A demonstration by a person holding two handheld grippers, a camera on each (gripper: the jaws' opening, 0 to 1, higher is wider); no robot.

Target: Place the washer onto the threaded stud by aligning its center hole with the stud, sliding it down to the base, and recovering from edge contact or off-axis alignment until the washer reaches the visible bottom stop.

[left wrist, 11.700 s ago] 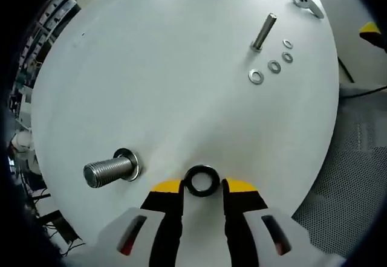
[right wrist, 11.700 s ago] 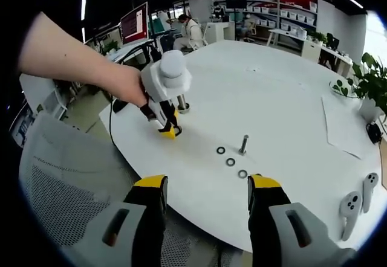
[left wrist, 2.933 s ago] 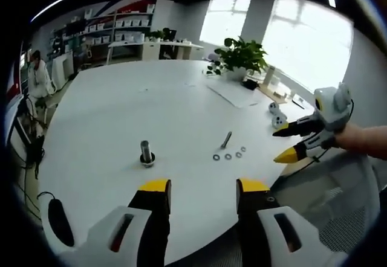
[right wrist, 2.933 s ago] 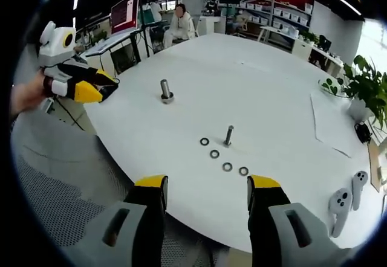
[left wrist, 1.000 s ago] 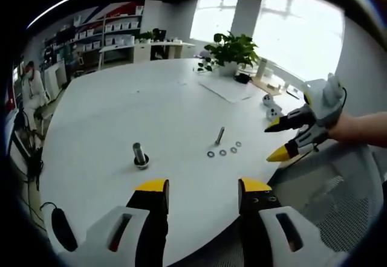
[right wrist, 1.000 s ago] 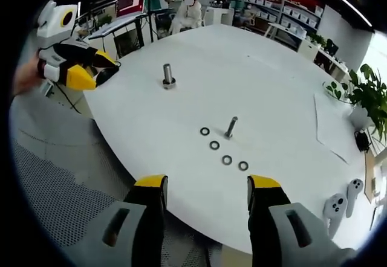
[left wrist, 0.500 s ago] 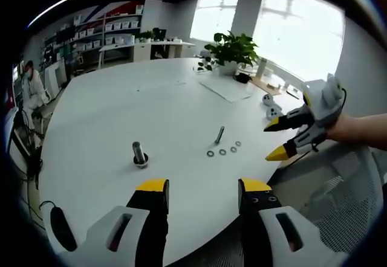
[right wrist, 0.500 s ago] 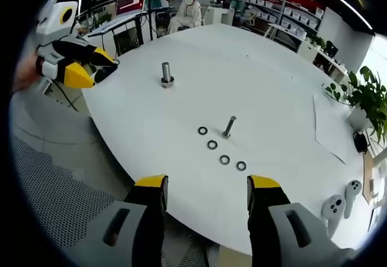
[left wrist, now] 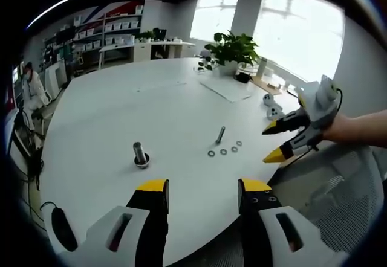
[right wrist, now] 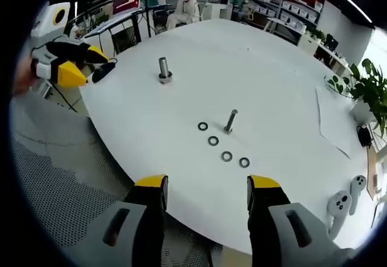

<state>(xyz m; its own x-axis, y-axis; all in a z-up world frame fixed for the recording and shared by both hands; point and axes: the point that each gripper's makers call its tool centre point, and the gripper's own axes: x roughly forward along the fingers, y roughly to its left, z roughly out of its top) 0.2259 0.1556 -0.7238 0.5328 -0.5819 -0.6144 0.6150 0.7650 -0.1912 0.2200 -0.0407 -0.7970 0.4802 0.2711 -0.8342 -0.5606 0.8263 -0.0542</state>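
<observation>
Both grippers hang back off the round white table [right wrist: 284, 67], the left gripper [left wrist: 199, 188] and the right gripper [right wrist: 202, 185] each with jaws apart and empty. The thick threaded stud [right wrist: 163, 67] stands upright, its long axis vertical, with a washer [right wrist: 164, 78] seemingly seated flat at its base. Four spare washers [right wrist: 213, 141] lie flat beside a thin bolt [right wrist: 230, 121]. They look rigid, light and slippery; pinching across the rim seems best.

Black fingers [left wrist: 158, 218] with yellow tips, grey housings.
</observation>
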